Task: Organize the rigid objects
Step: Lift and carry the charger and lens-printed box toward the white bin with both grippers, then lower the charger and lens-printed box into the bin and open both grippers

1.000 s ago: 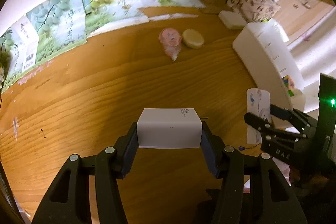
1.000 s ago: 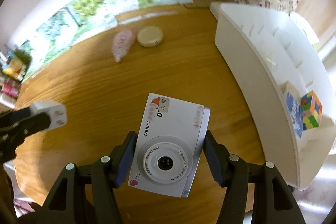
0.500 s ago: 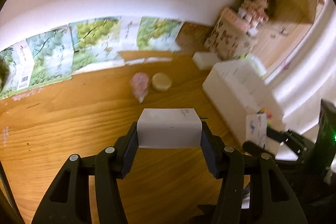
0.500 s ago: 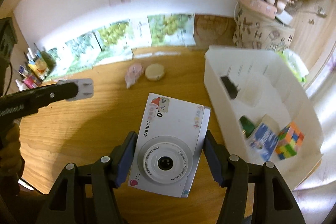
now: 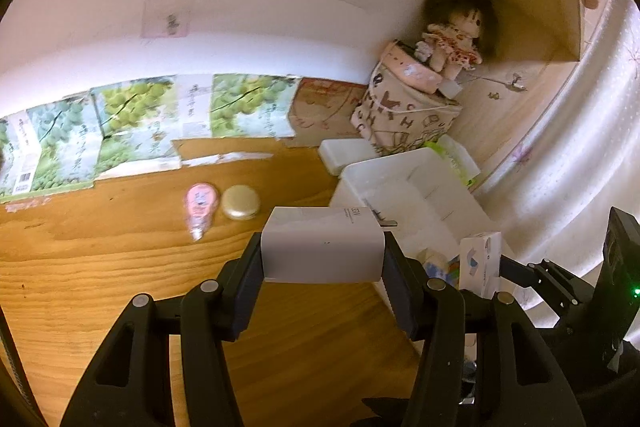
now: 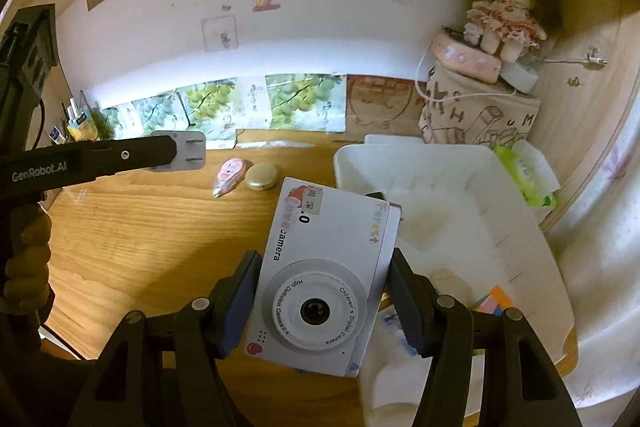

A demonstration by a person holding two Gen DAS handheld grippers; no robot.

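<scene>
My left gripper [image 5: 322, 259] is shut on a white power adapter [image 5: 322, 245], held above the wooden desk [image 5: 100, 267]. The right wrist view shows that adapter [image 6: 180, 157] from the side, prongs pointing right. My right gripper [image 6: 324, 267] is shut on a white children's camera [image 6: 324, 279], lens toward me, beside the white organiser bin [image 6: 440, 183]. In the left wrist view the bin [image 5: 400, 187] lies just right of the adapter, with the camera's edge [image 5: 480, 265] over its near end. A coloured cube [image 6: 494, 301] lies inside the bin.
A pink correction tape [image 5: 200, 205] and a round gold compact [image 5: 241, 202] lie mid-desk. A lettered fabric box [image 6: 476, 107] with a doll on top stands behind the bin, beside green wipes [image 6: 528, 167]. Grape-print cardboard [image 5: 140, 131] lines the wall. A hand [image 6: 24, 259] grips the left handle.
Both grippers have risen and tipped upward with their loads still held. The wall and the doll have come into view, and the bin's inside now shows.
</scene>
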